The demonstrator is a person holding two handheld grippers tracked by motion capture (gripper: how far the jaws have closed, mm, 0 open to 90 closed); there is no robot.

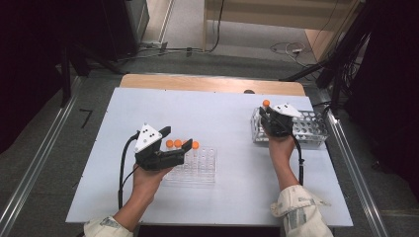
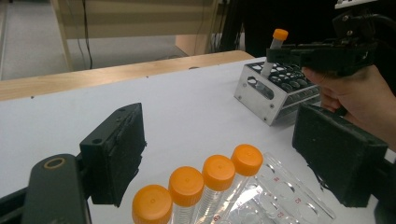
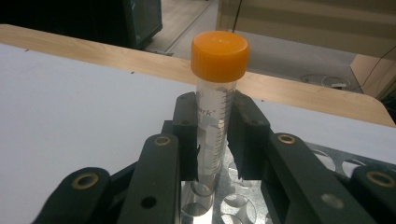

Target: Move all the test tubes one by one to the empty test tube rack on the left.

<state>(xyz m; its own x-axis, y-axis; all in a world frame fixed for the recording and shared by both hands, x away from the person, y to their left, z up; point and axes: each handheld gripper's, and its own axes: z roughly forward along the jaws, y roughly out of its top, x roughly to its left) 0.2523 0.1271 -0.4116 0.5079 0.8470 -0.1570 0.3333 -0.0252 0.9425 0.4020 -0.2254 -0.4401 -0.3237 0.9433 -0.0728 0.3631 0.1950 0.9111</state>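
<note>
Right gripper (image 3: 212,140) is clamped on a centrifuge tube (image 3: 215,107) w/ an orange screw cap (image 3: 219,53), pads pinching the clear graduated barrel just under the cap; the tube stands upright w/ its tip over a hole of the metal rack (image 1: 310,129) at the far right of the table (image 1: 222,113). Looks like you're at the seating step: tube over its slot, not let go yet. Whether the tip has bottomed out, can't tell. Next move, I'd say: keep it vertical, lower till it sits in the hole, then ease the pads apart and pull straight back so the cap doesn't snag. Left gripper (image 2: 219,154) has its jaws spread wide, holding nothing, poised just over the four remaining capped tubes (image 2: 217,179) standing side by side in the clear plastic rack (image 1: 200,165) near your left hand (image 1: 144,180); prob. the next pick is the end tube. Materials: tubes are smooth see-thru plastic, cylindrical, printed scale, ribbed-edge caps; right rack is shiny perforated sheet metal w/ round holes; left rack is transparent acrylic-like w/ red numbering; pads are matte black, roughish. Table top is flat pale blue-white, wood edge at the far side.
</note>
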